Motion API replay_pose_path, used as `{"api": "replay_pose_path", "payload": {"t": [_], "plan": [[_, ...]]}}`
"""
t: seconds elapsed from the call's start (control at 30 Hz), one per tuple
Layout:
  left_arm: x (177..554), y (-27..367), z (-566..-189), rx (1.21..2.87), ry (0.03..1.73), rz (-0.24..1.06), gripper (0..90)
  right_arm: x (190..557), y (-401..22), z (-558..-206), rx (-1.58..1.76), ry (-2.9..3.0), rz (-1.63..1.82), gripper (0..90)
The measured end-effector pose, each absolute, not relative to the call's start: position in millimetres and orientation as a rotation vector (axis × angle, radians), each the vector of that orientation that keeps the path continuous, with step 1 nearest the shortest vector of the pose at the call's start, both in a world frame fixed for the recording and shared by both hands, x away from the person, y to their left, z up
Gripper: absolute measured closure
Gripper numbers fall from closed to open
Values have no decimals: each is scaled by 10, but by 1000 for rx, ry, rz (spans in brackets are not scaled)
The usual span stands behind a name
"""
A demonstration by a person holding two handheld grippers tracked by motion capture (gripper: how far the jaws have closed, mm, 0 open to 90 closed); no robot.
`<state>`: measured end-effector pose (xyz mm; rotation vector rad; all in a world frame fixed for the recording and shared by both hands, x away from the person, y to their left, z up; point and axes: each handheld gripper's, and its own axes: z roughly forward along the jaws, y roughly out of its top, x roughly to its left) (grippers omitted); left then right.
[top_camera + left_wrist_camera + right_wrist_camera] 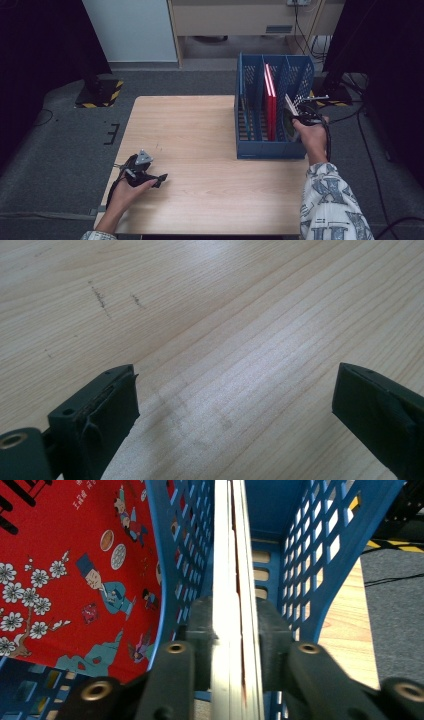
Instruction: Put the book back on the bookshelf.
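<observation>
At the near left edge of the table (200, 150) the left gripper (162, 179) is rested in the person's left hand (131, 192); in the left gripper view its jaws are seen standing wide apart above bare wood, with nothing between them, so it is judged to be idle for now. Further in, on the right side, the right gripper (235, 650) is held up by the right hand (312, 137) at the front of the blue file rack (250, 149). Its jaws are clamped on a thin book (231, 580), whose pale page edges are gripped between the two pads and seen edge-on in the right gripper view. The book is tilted and is positioned at the mouth of the rack's rightmost compartment, with the perforated divider (175, 555) on one side and the outer wall (320, 555) on the other; whether its lower edge already touches the rack floor cannot be told. Beyond the divider, in the middle compartment, a red illustrated book (270, 107) is already stood upright. The work is judged to be well advanced: one book is filed, and the second remains to be slid fully in, set upright and released.
</observation>
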<state>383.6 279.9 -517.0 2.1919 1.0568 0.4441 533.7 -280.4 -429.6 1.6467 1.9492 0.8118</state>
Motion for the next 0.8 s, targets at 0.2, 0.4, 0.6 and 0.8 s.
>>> {"api": "replay_pose_path", "payload": {"t": [0.2,0.4,0.6,0.8], "plan": [[3839,2804,-5172,2193,1058,442,38,5348,-2815,-4288,1658,1922,809,764],[3841,2801,-5173,2191,1057,440,38,5413,-2770,-4262,1665,1867,787,765],[3844,2809,-5169,2189,1057,440,38,5484,-2697,-4283,1671,1843,790,765],[3845,2813,-5162,2183,1056,441,38,5518,-2587,-4320,1652,1844,774,763]]}}
